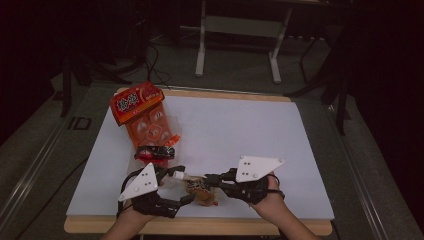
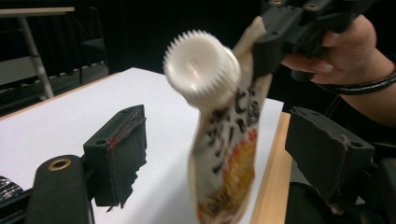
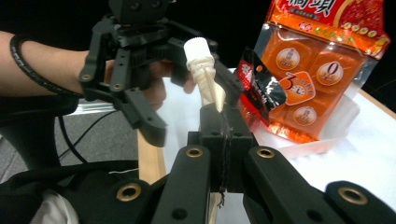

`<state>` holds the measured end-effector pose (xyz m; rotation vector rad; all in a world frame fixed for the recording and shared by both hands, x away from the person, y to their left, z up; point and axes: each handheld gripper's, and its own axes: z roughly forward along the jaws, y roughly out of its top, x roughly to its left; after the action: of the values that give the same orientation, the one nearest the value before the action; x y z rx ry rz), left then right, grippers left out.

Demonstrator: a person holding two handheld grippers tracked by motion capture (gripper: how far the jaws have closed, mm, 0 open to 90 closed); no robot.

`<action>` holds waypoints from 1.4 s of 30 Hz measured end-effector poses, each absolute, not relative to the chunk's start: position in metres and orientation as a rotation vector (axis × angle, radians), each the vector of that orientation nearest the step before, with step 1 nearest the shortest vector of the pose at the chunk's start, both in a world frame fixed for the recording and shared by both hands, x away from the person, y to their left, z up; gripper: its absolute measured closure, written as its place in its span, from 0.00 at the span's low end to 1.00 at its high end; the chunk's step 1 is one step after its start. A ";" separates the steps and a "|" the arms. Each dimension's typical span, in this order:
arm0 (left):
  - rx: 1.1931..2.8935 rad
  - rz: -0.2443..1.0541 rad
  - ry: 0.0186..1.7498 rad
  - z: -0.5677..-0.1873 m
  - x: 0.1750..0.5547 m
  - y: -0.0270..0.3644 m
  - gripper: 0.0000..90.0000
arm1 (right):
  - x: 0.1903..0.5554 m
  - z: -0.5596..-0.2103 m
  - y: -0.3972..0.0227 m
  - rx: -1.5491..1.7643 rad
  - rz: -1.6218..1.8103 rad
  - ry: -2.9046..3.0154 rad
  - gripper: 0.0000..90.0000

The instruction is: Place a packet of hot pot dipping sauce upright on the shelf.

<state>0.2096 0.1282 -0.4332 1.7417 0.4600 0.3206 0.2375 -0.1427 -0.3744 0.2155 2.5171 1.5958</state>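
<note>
Right gripper (image 3: 219, 140) clamped on spout pouch (image 2: 229, 154), held upright; left gripper (image 2: 215, 149) jaws apart around white cap (image 2: 201, 65), not gripping; unscrewing not started

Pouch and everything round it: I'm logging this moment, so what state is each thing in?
Spouted pouch: capped, held off the table.
Right gripper: shut on the pouch's edge.
Left gripper: open, jaws either side of the pouch.
Orange multipack: lying flat, sealed.
</note>
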 end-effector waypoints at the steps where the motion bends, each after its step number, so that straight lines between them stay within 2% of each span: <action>1: 1.738 0.306 0.450 -0.433 0.210 0.129 0.30 | 0.237 -0.375 -0.142 0.215 1.596 2.519 1.00; 3: 1.732 0.305 0.449 -0.433 0.211 0.129 0.38 | 0.238 -0.376 -0.142 0.215 1.594 2.526 1.00; 4: 1.732 0.305 0.449 -0.433 0.211 0.129 0.46 | 0.238 -0.376 -0.142 0.215 1.594 2.526 1.00; 5: 1.723 0.286 0.433 -0.434 0.212 0.129 0.46 | 0.238 -0.377 -0.141 0.213 1.591 2.527 1.00; 10: 1.740 0.298 0.411 -0.435 0.209 0.126 0.66 | 0.238 -0.377 -0.140 0.209 1.588 2.525 1.00; 15: 1.722 0.274 0.435 -0.434 0.212 0.128 0.79 | 0.239 -0.377 -0.142 0.213 1.595 2.526 1.00; 20: 1.715 0.246 0.446 -0.434 0.215 0.128 0.85 | 0.238 -0.378 -0.140 0.212 1.591 2.535 1.00; 26: 1.727 0.237 0.447 -0.431 0.215 0.128 0.87 | 0.240 -0.379 -0.141 0.221 1.597 2.539 0.99; 28: 1.733 0.251 0.438 -0.429 0.214 0.128 0.88 | 0.241 -0.379 -0.142 0.226 1.613 2.534 0.98; 30: 1.740 0.277 0.418 -0.426 0.212 0.128 0.94 | 0.242 -0.379 -0.142 0.238 1.612 2.520 0.97; 36: 1.743 0.280 0.407 -0.421 0.212 0.128 0.97 | 0.242 -0.376 -0.144 0.239 1.624 2.492 0.94; 37: 1.746 0.275 0.405 -0.420 0.213 0.128 0.97 | 0.242 -0.375 -0.144 0.239 1.622 2.488 0.92; 39: 1.748 0.290 0.405 -0.418 0.213 0.128 0.97 | 0.243 -0.374 -0.145 0.246 1.637 2.483 0.80; 40: 1.748 0.290 0.405 -0.418 0.213 0.128 0.97 | 0.243 -0.374 -0.145 0.246 1.637 2.483 0.80; 41: 1.742 0.299 0.413 -0.417 0.214 0.130 0.97 | 0.244 -0.374 -0.146 0.251 1.650 2.477 0.75; 42: 1.742 0.306 0.411 -0.415 0.215 0.132 0.98 | 0.245 -0.372 -0.148 0.261 1.662 2.459 0.63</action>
<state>0.2150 0.1321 -0.4150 1.7425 0.4114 0.3059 0.2450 -0.1483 -0.3718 0.2615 2.4589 1.6615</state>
